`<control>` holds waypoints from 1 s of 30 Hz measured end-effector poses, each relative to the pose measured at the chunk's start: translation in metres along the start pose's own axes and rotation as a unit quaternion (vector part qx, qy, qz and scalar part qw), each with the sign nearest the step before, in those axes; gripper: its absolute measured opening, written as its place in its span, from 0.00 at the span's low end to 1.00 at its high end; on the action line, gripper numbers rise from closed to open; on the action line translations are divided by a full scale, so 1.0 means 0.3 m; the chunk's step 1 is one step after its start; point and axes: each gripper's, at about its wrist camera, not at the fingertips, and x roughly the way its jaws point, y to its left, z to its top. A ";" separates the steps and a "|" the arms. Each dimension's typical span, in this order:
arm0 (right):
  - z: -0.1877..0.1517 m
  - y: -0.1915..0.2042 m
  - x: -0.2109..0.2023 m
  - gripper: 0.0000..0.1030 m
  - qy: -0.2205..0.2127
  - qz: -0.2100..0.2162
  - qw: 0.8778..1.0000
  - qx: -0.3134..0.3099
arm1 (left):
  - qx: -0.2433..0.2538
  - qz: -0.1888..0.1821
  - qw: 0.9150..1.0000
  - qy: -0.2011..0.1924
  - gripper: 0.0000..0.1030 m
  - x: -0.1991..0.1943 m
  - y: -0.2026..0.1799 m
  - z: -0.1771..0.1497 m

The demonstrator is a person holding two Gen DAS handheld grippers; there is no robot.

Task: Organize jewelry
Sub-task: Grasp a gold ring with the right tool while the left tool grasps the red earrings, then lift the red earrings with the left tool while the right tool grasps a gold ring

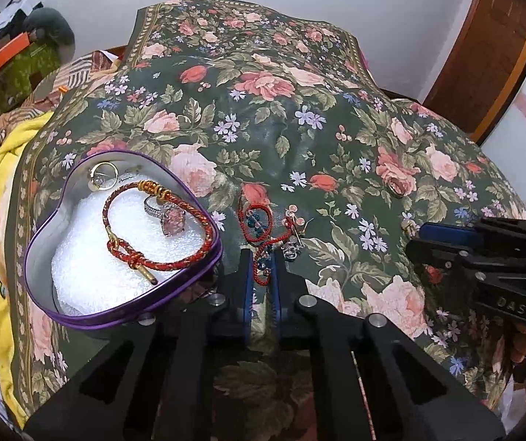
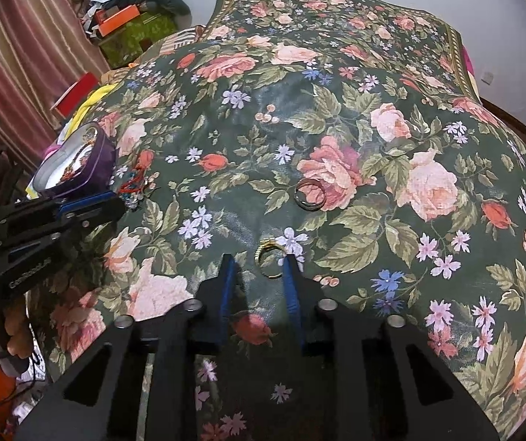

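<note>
A purple heart-shaped tin (image 1: 42, 228) with white foam holds a red-gold braided bracelet (image 1: 204, 237), a pink-stone ring (image 1: 169, 217) and a thin gold ring (image 1: 104, 176). Right of it a red cord bracelet with blue beads (image 1: 259, 235) lies on the floral cloth. Its tail runs into the narrow gap of my left gripper (image 1: 262, 257), whose jaws stand slightly apart. A small silver charm (image 1: 290, 250) lies beside it. My right gripper (image 2: 258, 259) is open around a gold ring (image 2: 270, 261) on the cloth. A silver ring (image 2: 310, 193) lies farther ahead.
The floral cloth (image 2: 373, 92) covers a rounded, bulging surface. A yellow blanket (image 1: 2, 191) lies left of the tin. Boxes and clutter (image 2: 126, 22) and a striped curtain (image 2: 24, 55) are at the far left, a wooden headboard (image 1: 490, 47) at the right.
</note>
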 end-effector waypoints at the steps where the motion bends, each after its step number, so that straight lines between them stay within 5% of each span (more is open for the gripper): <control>1: 0.001 -0.002 0.002 0.15 0.000 -0.001 1.000 0.002 | -0.001 0.000 1.000 0.000 0.07 -0.001 -0.001 -0.001; 7: 0.003 -0.008 -0.002 0.06 -0.002 -0.001 1.000 0.009 | 0.002 0.003 1.000 -0.007 0.07 -0.027 -0.018 -0.005; 24: 0.052 0.041 -0.181 0.05 -0.080 -0.004 0.997 -0.001 | -0.009 0.001 0.995 -0.103 0.07 -0.285 -0.014 0.060; 30: 0.044 0.018 -0.167 0.08 -0.051 0.019 0.998 0.010 | -0.012 -0.001 0.992 -0.126 0.07 -0.360 -0.014 0.056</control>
